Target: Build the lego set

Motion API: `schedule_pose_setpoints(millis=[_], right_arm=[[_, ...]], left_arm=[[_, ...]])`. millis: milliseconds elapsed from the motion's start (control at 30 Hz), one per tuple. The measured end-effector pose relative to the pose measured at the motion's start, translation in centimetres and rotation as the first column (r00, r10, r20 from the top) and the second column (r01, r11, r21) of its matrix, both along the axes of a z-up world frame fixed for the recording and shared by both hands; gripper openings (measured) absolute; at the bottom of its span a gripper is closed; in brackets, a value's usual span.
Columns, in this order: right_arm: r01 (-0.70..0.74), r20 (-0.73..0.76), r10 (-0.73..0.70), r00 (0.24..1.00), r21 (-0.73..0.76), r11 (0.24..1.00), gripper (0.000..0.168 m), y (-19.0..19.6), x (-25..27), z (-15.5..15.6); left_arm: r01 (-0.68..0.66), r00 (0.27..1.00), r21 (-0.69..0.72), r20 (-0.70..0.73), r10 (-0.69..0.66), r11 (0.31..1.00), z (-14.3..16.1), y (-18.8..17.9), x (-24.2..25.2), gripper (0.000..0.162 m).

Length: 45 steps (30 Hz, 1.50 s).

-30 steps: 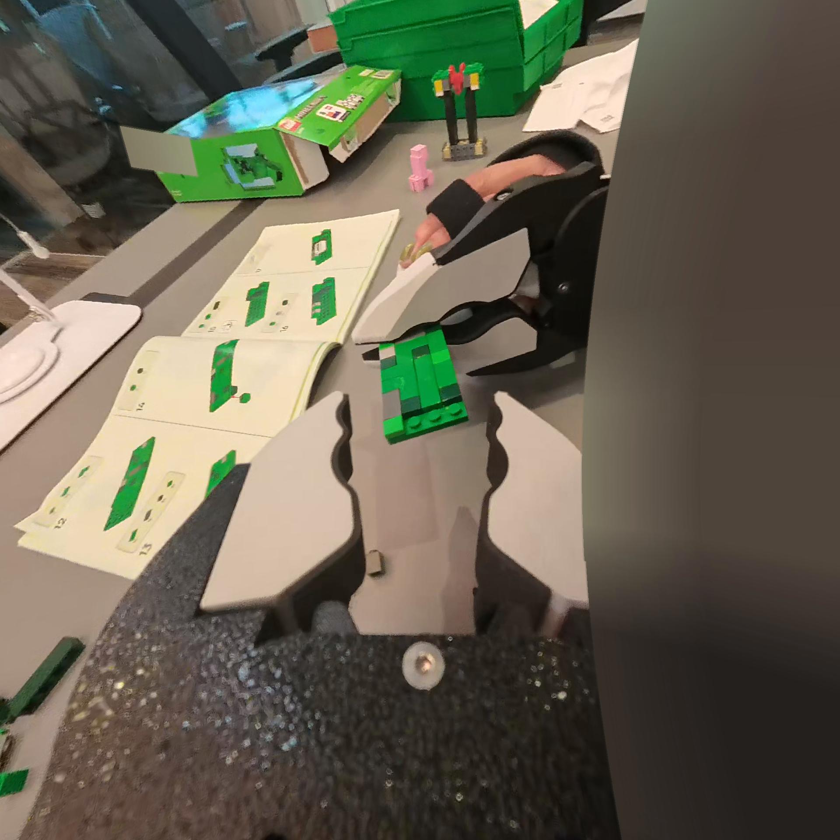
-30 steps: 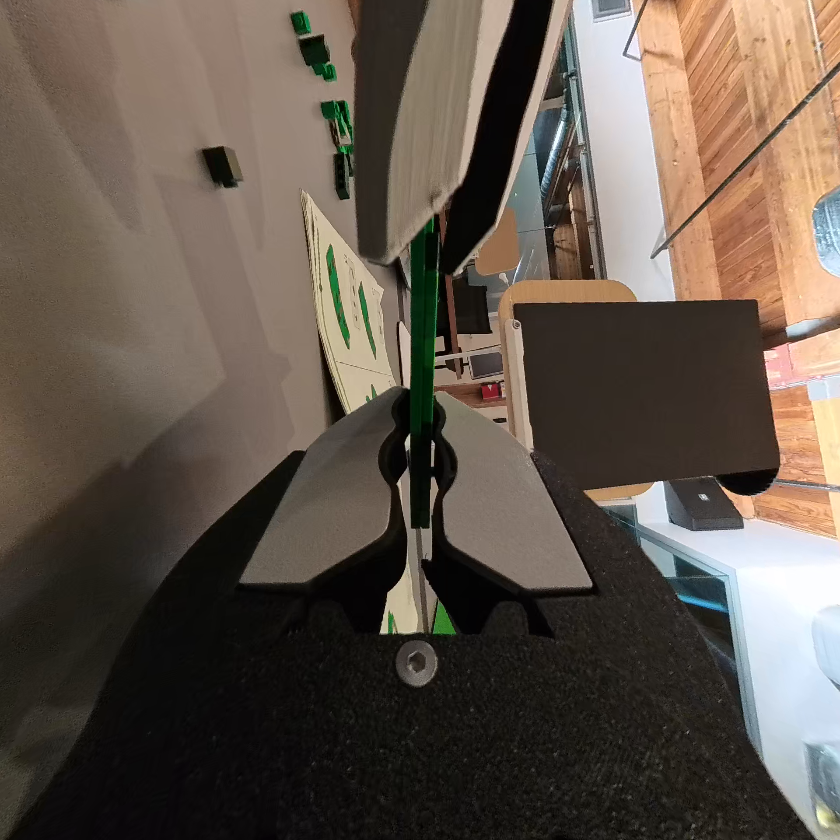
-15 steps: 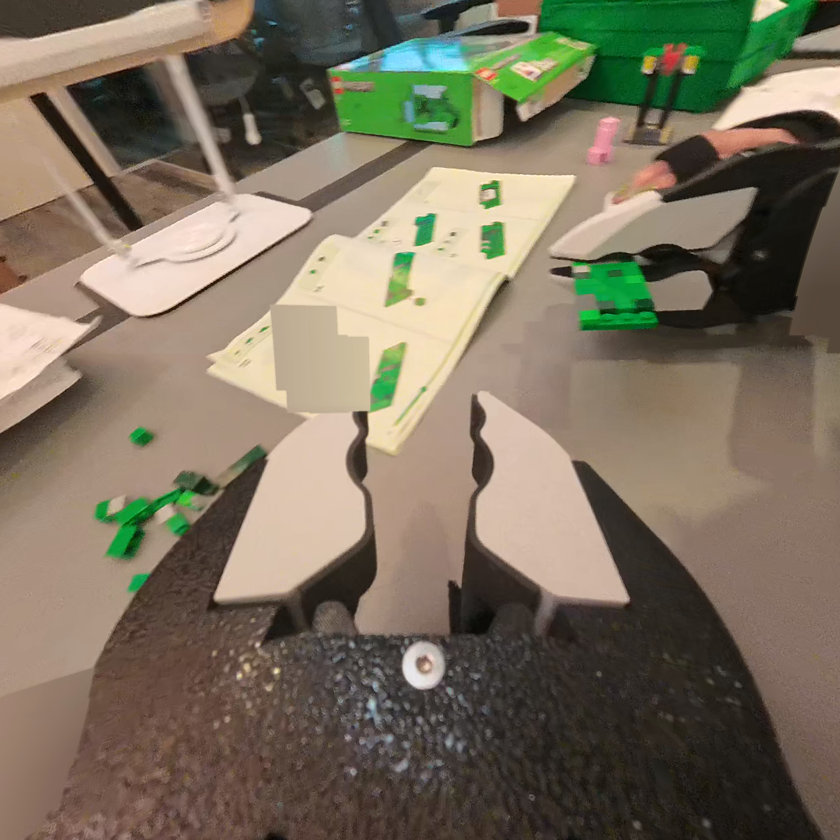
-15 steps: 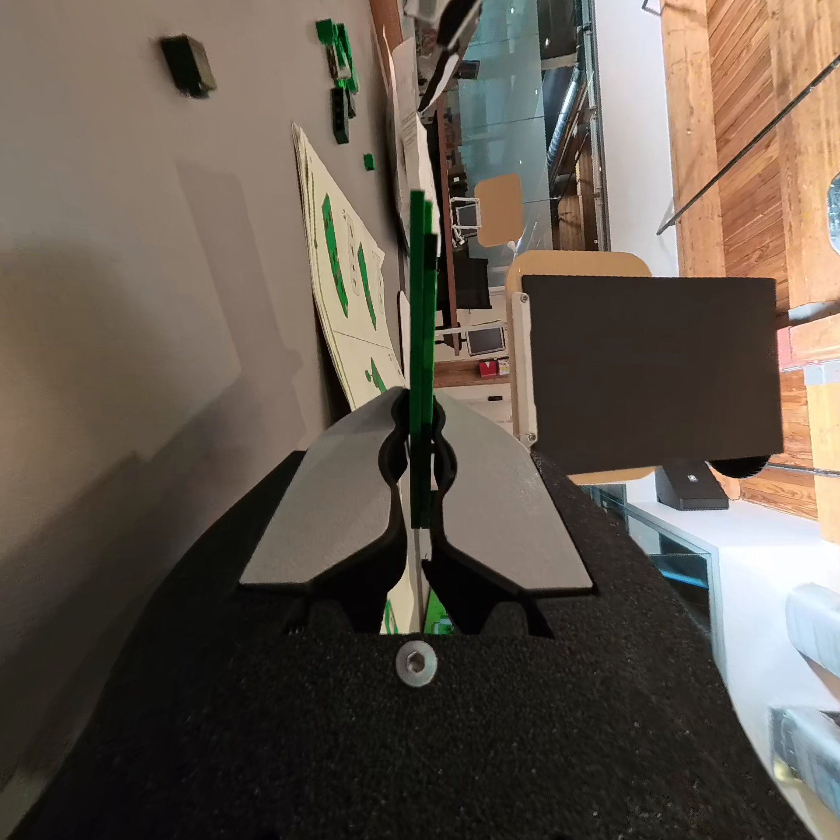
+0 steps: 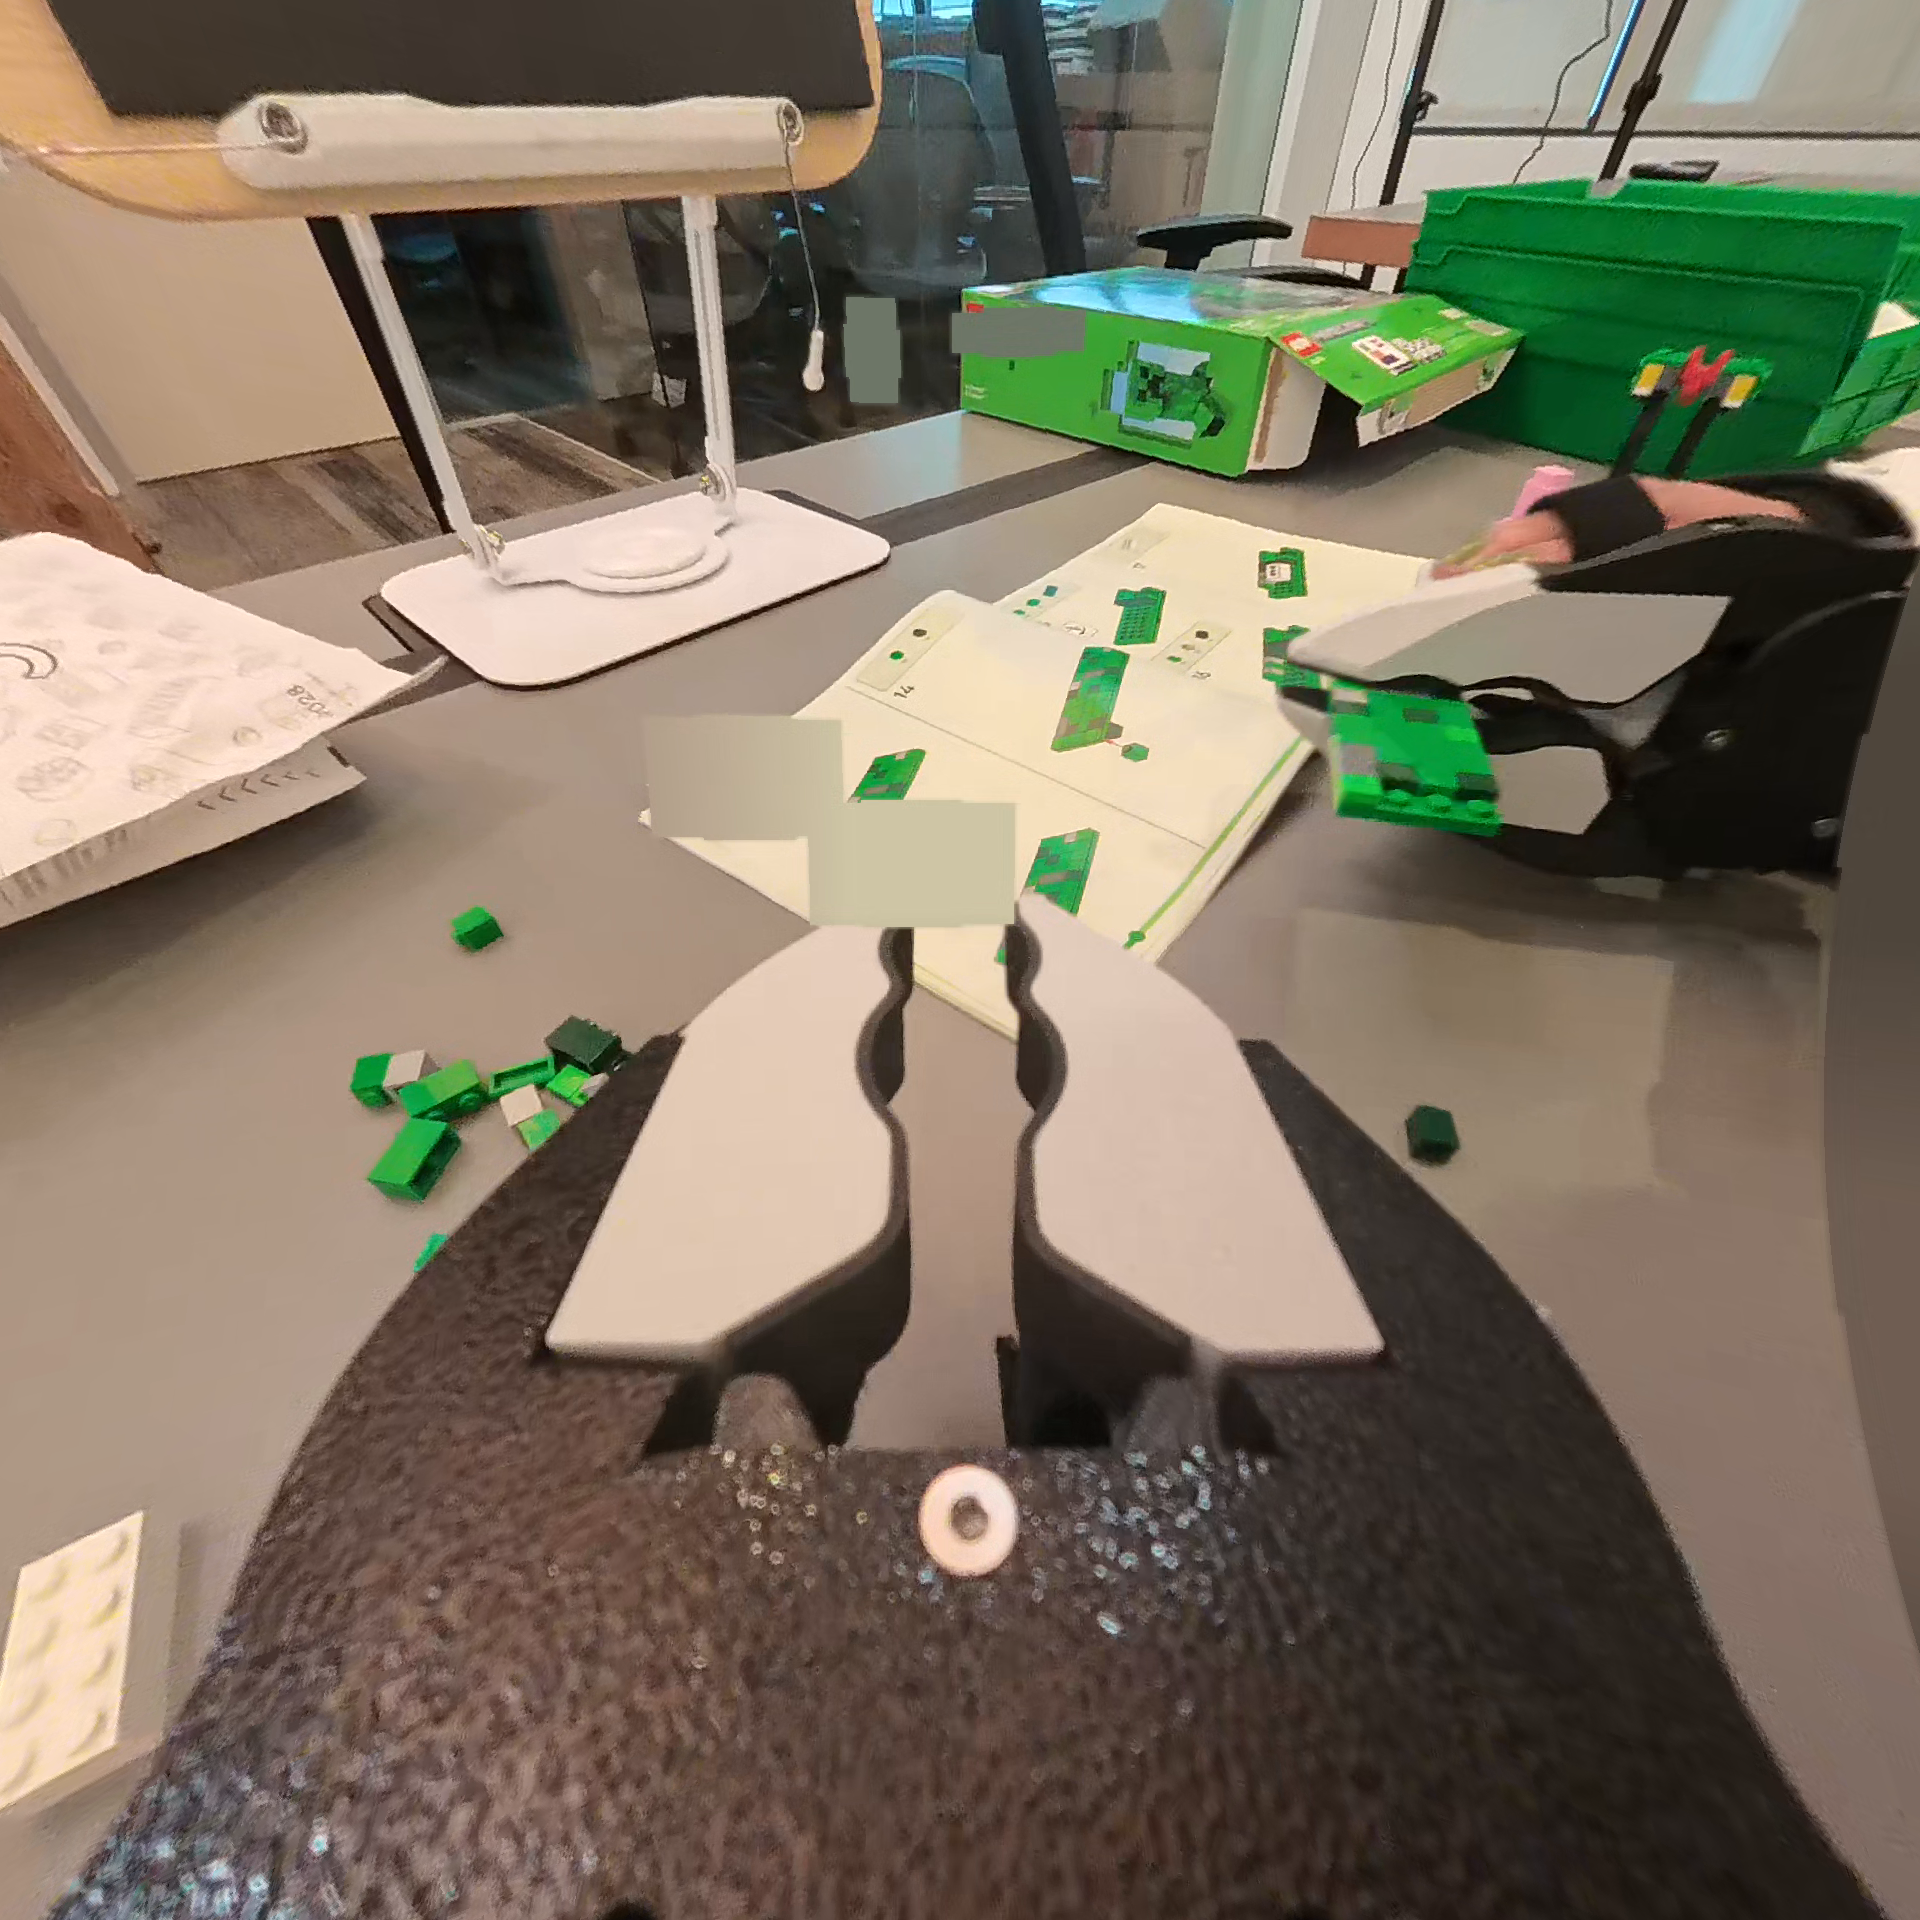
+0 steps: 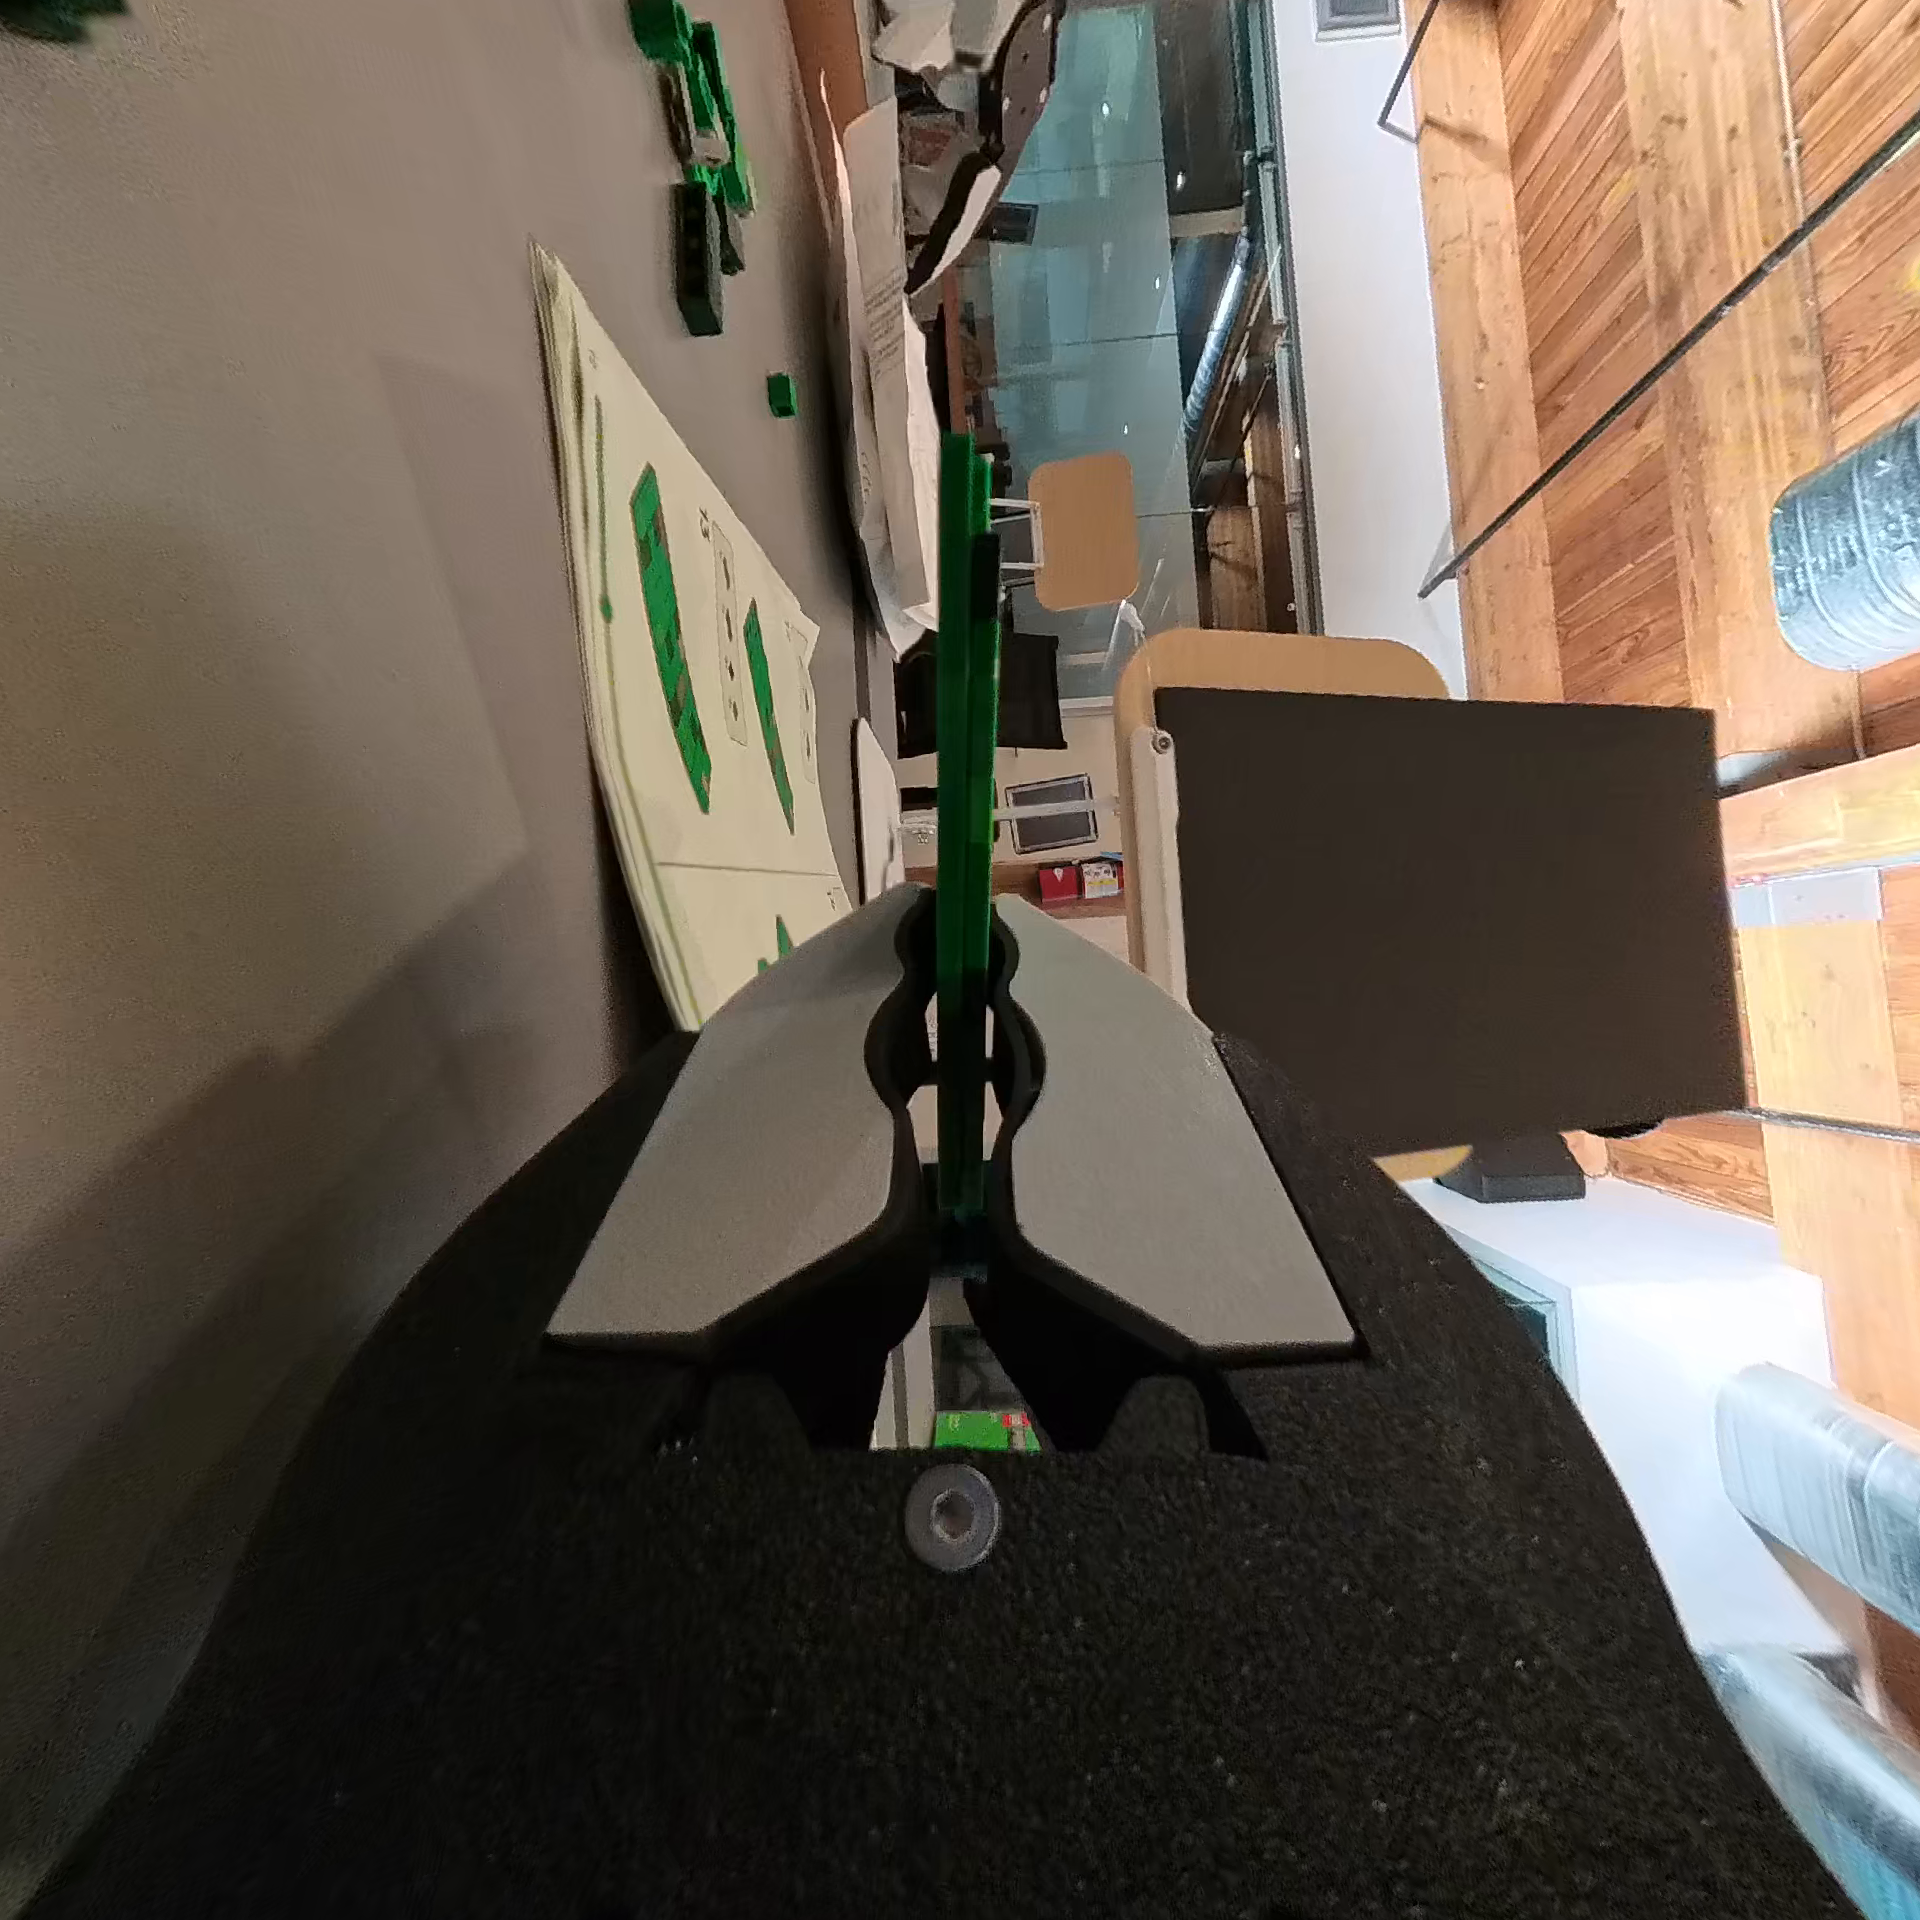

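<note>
Open-plan office. Grey desk [image 5: 260, 1039], white monitor stand [image 5: 634, 566] on it, office chairs [image 5: 1210, 234] behind glass partition [image 5: 540, 312]. Stacked green filing trays [image 5: 1662, 301]. Wood-slat ceiling [image 6: 1558, 312], exposed duct [image 6: 1849, 561], more desks beyond.

Grey table [image 5: 260, 1039], glass partition [image 5: 582, 312], office chair [image 5: 1210, 234], wood-plank wall [image 6: 1662, 312]
</note>
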State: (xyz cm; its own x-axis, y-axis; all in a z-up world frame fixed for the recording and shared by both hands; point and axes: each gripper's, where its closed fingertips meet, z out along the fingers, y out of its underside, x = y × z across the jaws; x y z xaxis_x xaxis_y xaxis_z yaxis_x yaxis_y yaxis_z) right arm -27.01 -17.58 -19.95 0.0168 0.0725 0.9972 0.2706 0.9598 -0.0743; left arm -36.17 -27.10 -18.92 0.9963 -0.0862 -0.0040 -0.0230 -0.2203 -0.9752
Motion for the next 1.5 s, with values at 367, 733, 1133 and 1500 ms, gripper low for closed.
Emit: schedule_pose_setpoints(millis=[367,733,1133,1500], right_arm=[[-0.029,0.025,0.03,0.999,-0.02,0.999,0.006,0.0,-0.4,-0.4],[-0.033,0.047,0.034,0.998,-0.018,0.999,0.007,0.0,-0.2,-0.8],[-0.062,0.052,0.064,0.997,-0.054,0.997,0.007,-0.3,0.5,-0.7],[-0.057,0.066,0.063,0.996,-0.091,0.994,0.007,0.0,0.4,-1.0]], left_arm=[[0.063,0.993,0.041,-0.099,-0.059,0.997,0.1,0.2,1.7,0.02],[0.277,0.96,-0.109,0.003,-0.279,0.954,-1.7,-0.7,5.0,0.032],[-0.041,0.984,-0.414,-0.173,-0.034,0.909,-4.2,-4.9,-0.2,0.026],[-0.048,0.845,-0.619,-0.444,-0.299,0.784,-3.4,-3.6,-9.0,0.018]])
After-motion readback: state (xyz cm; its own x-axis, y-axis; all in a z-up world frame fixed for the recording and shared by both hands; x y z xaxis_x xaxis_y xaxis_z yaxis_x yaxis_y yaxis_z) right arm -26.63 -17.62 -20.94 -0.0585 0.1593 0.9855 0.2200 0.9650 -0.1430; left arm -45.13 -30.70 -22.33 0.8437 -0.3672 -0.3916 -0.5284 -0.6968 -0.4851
